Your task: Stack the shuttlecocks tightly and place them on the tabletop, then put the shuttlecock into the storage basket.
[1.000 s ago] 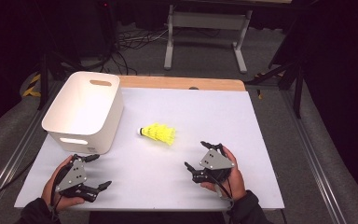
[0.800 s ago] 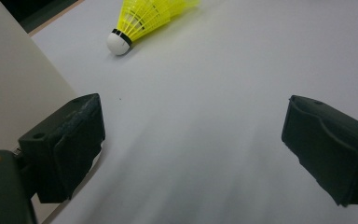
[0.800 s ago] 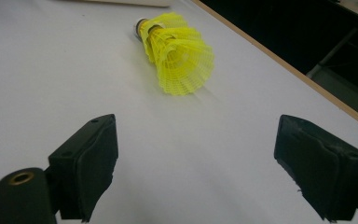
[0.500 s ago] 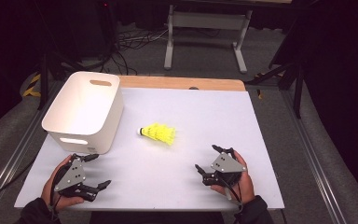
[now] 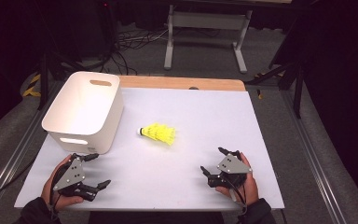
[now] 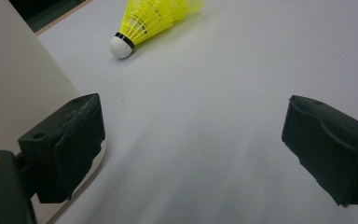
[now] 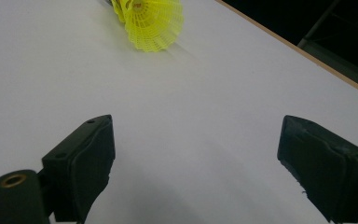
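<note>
High view: white table [image 5: 205,116], dark room, grey floor [image 5: 335,154].

Yellow plastic-mesh shuttlecock [image 5: 158,133]; glossy white bin [image 5: 81,113]; matt table [image 5: 205,121].

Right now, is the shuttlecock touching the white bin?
Apart. The high view shows bare table between the shuttlecock and the white bin.

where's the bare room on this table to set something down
Widest free patch: the right half of the table, between the shuttlecock and the right edge. Also free: the front strip between the left tongs and right tongs. Crowded: the left side, taken by the white bin.
</note>
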Available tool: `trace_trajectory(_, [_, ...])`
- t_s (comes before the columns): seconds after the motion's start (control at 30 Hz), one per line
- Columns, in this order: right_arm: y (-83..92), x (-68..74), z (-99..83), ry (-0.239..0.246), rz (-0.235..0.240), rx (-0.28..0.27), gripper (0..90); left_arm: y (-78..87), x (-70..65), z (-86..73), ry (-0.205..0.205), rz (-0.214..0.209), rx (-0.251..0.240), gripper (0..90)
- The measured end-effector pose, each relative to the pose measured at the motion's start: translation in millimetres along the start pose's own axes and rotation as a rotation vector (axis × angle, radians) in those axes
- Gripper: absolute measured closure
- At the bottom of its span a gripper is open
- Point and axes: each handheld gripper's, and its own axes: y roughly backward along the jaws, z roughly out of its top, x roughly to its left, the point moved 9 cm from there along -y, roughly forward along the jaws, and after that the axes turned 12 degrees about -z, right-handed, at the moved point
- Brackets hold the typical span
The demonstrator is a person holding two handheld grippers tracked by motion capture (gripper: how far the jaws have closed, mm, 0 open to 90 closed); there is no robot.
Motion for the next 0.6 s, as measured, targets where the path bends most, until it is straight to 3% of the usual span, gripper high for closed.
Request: trace_trajectory(0.6, [-6.4,4.8,0.0,-0.021,0.037,0.004,11.6,0.7,-0.9,-0.6,0.001,0.005,0.001,6.5])
